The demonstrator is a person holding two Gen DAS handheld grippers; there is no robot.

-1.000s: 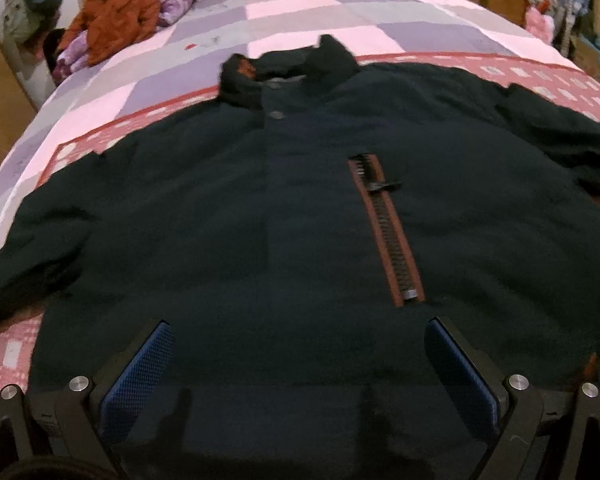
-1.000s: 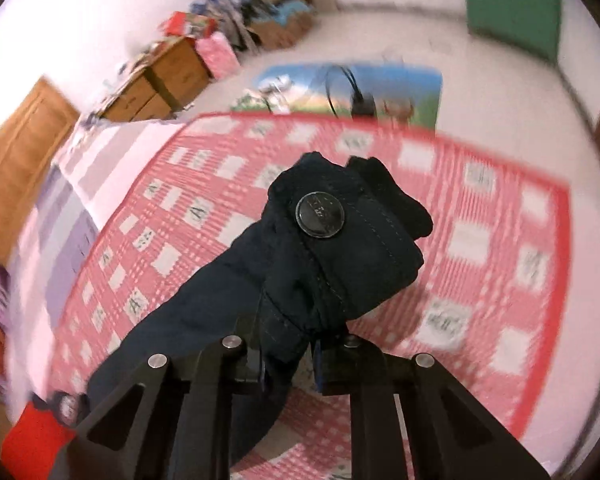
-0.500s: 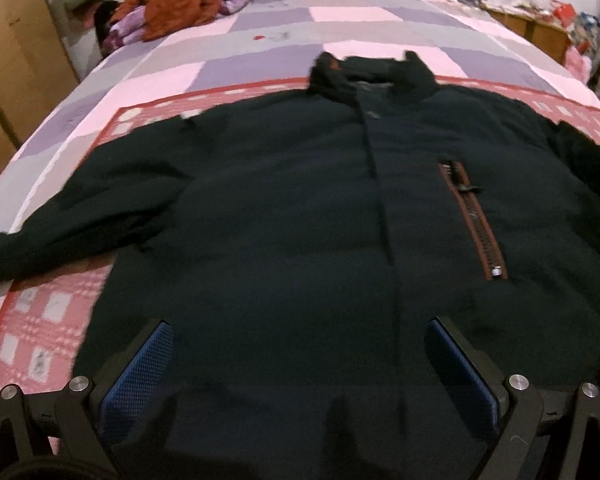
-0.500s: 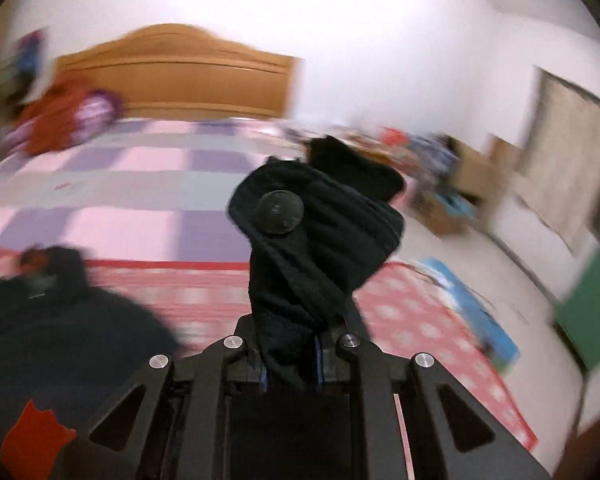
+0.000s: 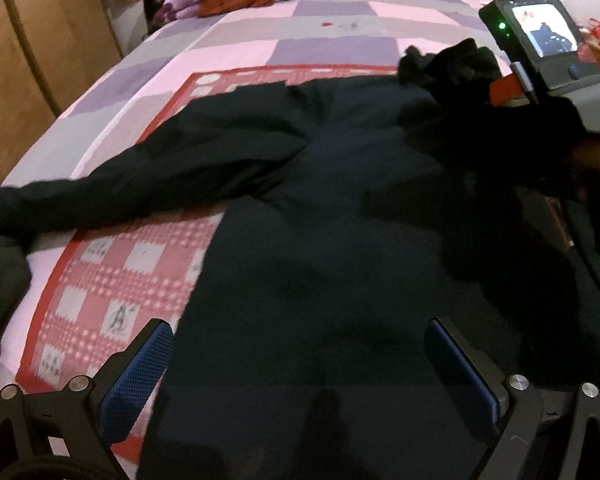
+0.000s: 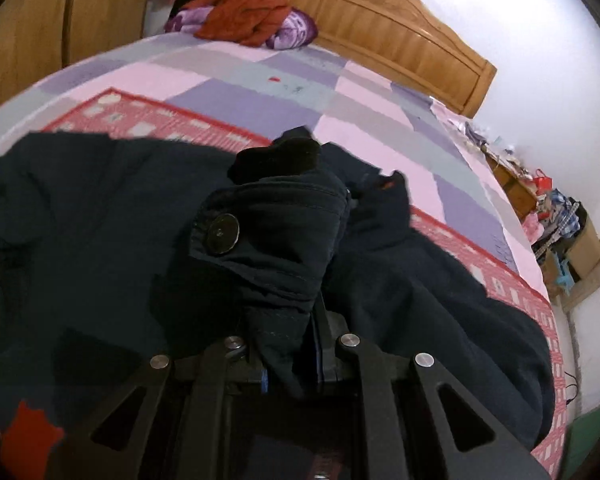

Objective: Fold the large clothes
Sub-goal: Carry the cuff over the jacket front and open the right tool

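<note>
Sleeve fold across the jacket

The right gripper [image 6: 288, 360] is clamped on the cuff [image 6: 268, 240] above the jacket [image 5: 340, 240] spread on the bed [image 5: 260, 40]. Lay the cuff flat mid-chest. The left gripper [image 5: 300, 364] gapes wide, empty, near the hem.

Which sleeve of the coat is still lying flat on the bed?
The far sleeve, stretched out flat. The right claw pinches the buttoned cuff of the other.

jacket [image 5: 340, 208] very dark navy, near black – blanket [image 5: 112, 300] red-and-white check – bedspread [image 6: 260, 92] pink, lilac, grey blocks – left gripper pads [image 5: 136, 376] blue, textured
</note>
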